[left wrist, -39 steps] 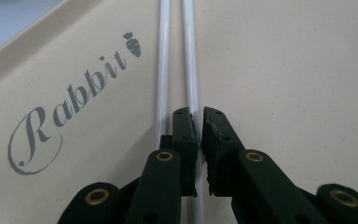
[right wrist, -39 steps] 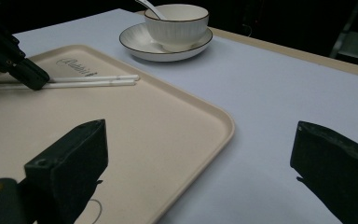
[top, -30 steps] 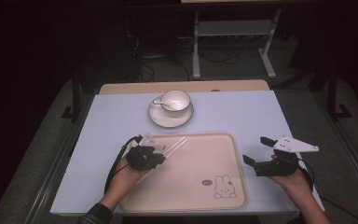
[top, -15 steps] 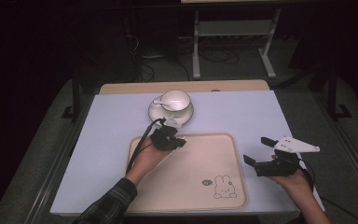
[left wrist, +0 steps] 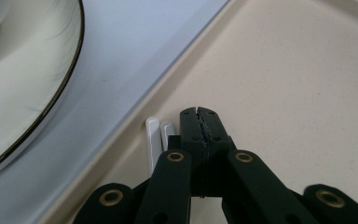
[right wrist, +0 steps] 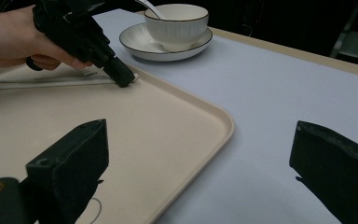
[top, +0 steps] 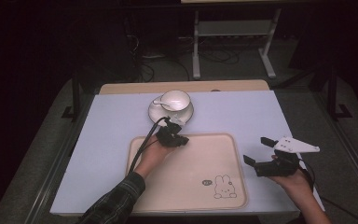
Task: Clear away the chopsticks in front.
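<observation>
My left gripper [top: 173,136] rests at the far left rim of the beige tray [top: 223,144], its jaws closed tip to tip with nothing visibly between them. The white chopsticks [left wrist: 157,135] lie on the tray against that rim, their ends just beside the closed jaws and partly hidden under my gripper; whether they touch it I cannot tell. Beyond the tray's far rim stands the saucer [top: 154,112] with the cup [top: 176,101] and a spoon, cut off in the left gripper view. My right gripper [top: 260,154] hangs off the tray's right edge, jaws wide apart, empty.
</observation>
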### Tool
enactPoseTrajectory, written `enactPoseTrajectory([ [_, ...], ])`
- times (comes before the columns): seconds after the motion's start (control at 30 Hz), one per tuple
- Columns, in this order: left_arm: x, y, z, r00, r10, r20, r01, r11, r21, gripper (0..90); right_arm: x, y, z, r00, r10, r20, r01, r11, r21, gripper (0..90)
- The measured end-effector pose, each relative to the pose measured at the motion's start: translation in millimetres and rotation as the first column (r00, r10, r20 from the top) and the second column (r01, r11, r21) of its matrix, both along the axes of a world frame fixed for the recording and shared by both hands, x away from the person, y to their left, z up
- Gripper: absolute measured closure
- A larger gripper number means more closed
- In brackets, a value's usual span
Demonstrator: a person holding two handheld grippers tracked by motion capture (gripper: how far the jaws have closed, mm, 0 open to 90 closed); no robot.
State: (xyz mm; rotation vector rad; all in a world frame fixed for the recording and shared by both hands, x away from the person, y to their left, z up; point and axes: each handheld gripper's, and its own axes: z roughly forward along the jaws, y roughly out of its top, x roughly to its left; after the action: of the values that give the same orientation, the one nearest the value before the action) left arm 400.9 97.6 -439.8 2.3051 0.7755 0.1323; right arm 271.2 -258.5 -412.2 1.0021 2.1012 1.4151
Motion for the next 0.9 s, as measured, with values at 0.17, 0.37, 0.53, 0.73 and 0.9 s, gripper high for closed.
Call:
enactPoseTrajectory([
  [0.17,1.8,5.3,0.5,1.0000,0.010,-0.002,-0.010,0.9999,0.005,89.3,0.3,-0.1,-0.1,1.0000,-0.001,-0.001,0.001,1.000,0.000,3.9],
  [0.37,3.8,17.3,1.0,0.9994,0.034,-0.011,-0.033,0.9994,0.007,89.3,-0.1,-0.6,0.3,1.0000,0.001,0.003,-0.001,1.000,0.001,3.9],
  [0.53,3.3,27.3,1.9,0.9987,0.047,-0.018,-0.047,0.9988,0.013,89.3,0.0,-0.7,0.4,1.0000,0.002,0.003,-0.002,1.000,0.001,4.1],
  [0.73,1.2,38.1,3.0,0.9980,0.058,-0.024,-0.057,0.9981,0.024,89.3,0.0,-0.6,0.4,1.0000,0.001,0.002,-0.001,1.000,0.001,4.2],
  [0.9,-1.1,48.9,3.5,0.9972,0.069,-0.028,-0.068,0.9973,0.029,89.3,0.2,-0.5,0.3,1.0000,0.001,0.003,-0.001,1.000,0.000,4.2],
])
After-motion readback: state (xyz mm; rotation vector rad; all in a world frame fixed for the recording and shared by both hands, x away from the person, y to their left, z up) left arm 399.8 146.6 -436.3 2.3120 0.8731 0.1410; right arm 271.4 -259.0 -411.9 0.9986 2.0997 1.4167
